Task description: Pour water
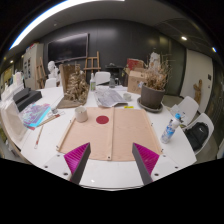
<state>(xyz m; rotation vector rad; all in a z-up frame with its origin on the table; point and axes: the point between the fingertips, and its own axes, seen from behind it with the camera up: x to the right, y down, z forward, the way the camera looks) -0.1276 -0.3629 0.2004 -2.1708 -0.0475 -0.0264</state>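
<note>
While gripper (111,160) is hovering open, empty, over wooden board (112,130), water bottle (171,128) is standing right of board, cup (81,114) at board's left edge; risk: off-centre grasp tipping bottle.

The claw (112,160) is held level and pointed forward. Its two fingers are spread wide apart, one at either side, with a broad gap left between them. A magenta pad (77,156) is borne on the inner face of each finger. Nothing is gripped or touched by the fingers.
</note>
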